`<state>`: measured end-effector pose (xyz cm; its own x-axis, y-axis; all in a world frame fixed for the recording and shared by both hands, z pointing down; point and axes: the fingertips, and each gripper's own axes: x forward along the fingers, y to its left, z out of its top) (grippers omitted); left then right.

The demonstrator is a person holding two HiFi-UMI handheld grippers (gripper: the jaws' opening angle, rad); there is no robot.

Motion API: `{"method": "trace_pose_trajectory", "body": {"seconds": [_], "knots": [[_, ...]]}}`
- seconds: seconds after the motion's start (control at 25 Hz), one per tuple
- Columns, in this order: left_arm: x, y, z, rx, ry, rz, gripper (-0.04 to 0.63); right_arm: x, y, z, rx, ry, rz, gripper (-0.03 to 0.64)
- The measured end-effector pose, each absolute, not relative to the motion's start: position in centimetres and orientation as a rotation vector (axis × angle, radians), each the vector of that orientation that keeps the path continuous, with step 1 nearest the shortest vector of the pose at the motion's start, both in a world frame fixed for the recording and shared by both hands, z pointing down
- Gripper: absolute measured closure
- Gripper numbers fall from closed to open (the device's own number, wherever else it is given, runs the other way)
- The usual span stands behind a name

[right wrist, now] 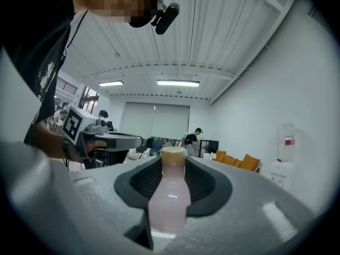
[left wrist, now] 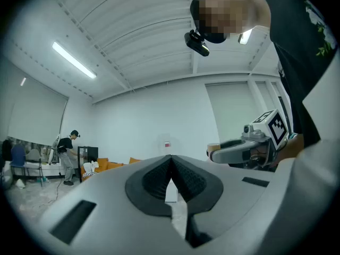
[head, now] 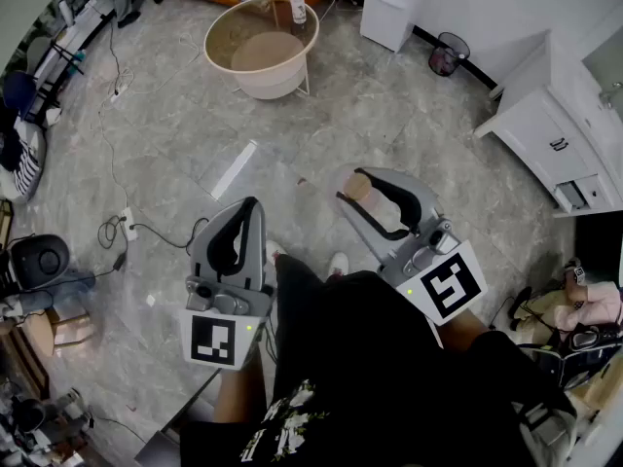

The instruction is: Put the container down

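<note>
Right hand-held gripper [right wrist: 171, 166]: closed on the bottle [right wrist: 169, 201]; the black pads [right wrist: 206, 182] press its two sides.
Bottle in the grip: it stands along the jaws, centred between them. Its cap [right wrist: 173, 155] is level with the jaw tips and its body runs back toward the gripper's throat.
Bottle in the room: in the head view it shows as a tan and pink patch between the right jaw tips. It is held in the air over the floor [head: 389, 115], just ahead of the person's legs.
Bottle's look: small, with a pale pink translucent body and rounded shoulders. The neck is narrower and the flat cap is tan. A soft highlight lies on the body.
Left hand-held gripper [left wrist: 170, 159]: jaws together at the tips, with nothing between them. It is held beside the right one, apart from it, on the person's left.
Marker cubes: one black-and-white cube sits at the rear of each gripper, toward the person.
Floor: grey and marbled. A power strip [head: 127, 224] with trailing cables lies to the left.
Tub [head: 261, 49]: round and beige, on a thin frame, farther ahead and well apart from the held bottle. A second small bottle [head: 297, 8] stands at its far rim.
Cabinet [head: 545, 139]: white, to the right.
Bin [head: 448, 54]: dark, by the wall beyond the cabinet.
</note>
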<state>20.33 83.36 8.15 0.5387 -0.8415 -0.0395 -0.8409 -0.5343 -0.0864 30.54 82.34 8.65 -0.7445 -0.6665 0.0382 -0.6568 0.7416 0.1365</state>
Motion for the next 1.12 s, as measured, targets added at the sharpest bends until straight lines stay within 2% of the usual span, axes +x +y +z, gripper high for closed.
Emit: {"method": "trace_pose_trajectory", "body": {"seconds": [0.52, 1.12], "knots": [[20.6, 81.5, 8.2, -2.679, 1.478, -0.015, 0.589, 30.1, 80.5, 8.3, 1.034, -2.878, -0.120, 0.491], [15.1, 76.4, 8.2, -2.672, 1.576, -0.081, 0.589, 23.9, 74.7, 9.0, 0.917, -2.919, -0.025, 0.489]]}}
